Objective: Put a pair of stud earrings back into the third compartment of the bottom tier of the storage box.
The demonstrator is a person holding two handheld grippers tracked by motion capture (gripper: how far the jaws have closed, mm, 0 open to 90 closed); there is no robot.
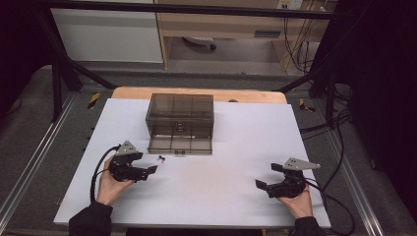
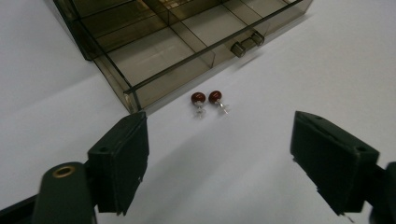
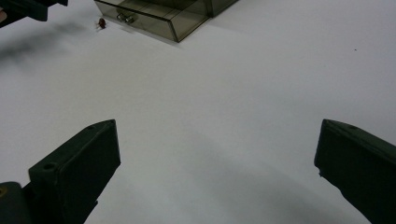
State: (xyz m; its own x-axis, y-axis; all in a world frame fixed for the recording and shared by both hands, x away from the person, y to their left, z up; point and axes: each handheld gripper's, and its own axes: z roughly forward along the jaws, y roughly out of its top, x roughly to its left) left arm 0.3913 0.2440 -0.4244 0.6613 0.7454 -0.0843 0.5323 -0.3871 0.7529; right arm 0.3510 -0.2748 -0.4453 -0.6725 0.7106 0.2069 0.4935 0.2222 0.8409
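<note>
Two small red stud earrings [image 2: 207, 99] lie side by side on the white table, just in front of an open drawer [image 2: 187, 51] of a smoky clear box [image 1: 180, 116]. In the high view they show as a tiny dark speck [image 1: 161, 158]. My left gripper [image 1: 147, 164] sits a little to their left, pointing at them, jaws apart with nothing between them [image 2: 217, 163]. My right gripper [image 1: 268, 176] rests at the table's front right, open and empty [image 3: 215, 172]. The earrings [image 3: 101, 22] and drawer [image 3: 154, 16] appear far off in the right gripper view.
The drawer has several bare compartments and two small knobs [image 2: 246, 43] on its front. The white table top [image 1: 221, 162] lies on a wooden board. Black frame posts and cables stand around the table's sides.
</note>
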